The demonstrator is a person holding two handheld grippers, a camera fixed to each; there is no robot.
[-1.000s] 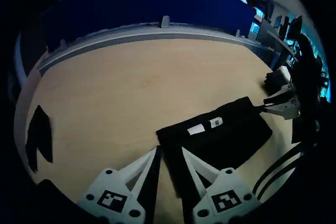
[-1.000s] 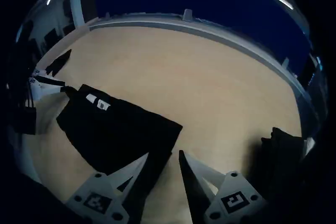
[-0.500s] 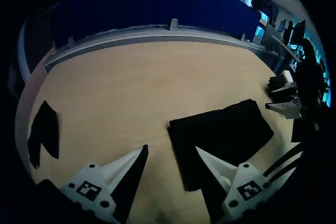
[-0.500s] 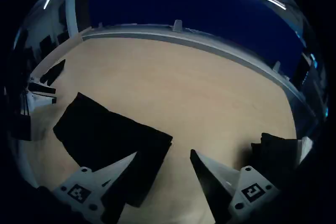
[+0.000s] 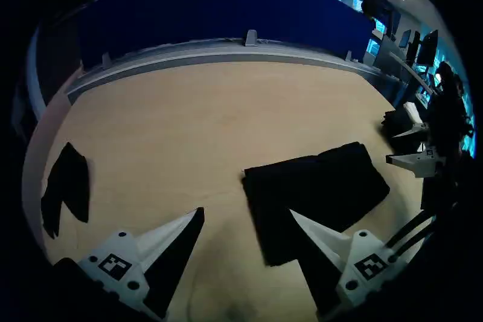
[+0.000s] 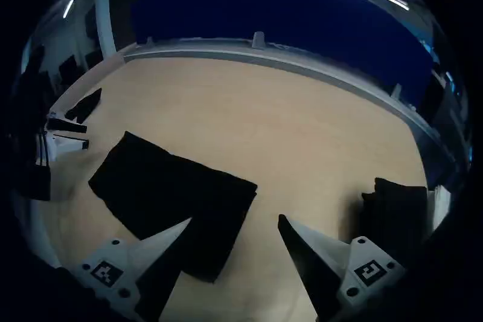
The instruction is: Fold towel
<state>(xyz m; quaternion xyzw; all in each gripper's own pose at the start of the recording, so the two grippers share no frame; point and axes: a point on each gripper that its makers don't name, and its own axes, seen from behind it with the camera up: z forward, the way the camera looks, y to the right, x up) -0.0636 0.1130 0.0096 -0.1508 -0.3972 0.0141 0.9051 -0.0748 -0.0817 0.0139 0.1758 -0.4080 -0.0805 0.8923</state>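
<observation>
A black towel (image 5: 314,189) lies folded flat on the light wooden table (image 5: 199,116). In the left gripper view my left gripper (image 5: 246,218) is open, its fingers spread wide just above the towel's near left corner, holding nothing. The right gripper (image 5: 416,147) appears at the towel's far right end, off the cloth. In the right gripper view the same towel (image 6: 175,195) lies left of centre, and my right gripper (image 6: 235,226) is open over its near right edge. The left gripper (image 6: 63,135) shows at the far left, beyond the towel.
A small black cloth (image 5: 63,186) lies near the table's left edge. A stack of dark folded cloths (image 6: 395,210) sits at the right of the table. A blue partition (image 5: 217,8) and a grey rail (image 5: 229,50) run along the far edge. A person's dark sleeve (image 5: 444,110) is at the right.
Both grippers let go of the towel and opened wide. The lifted layer with the white labels dropped flat, and the labels are now hidden. Both grippers pulled back slightly.
</observation>
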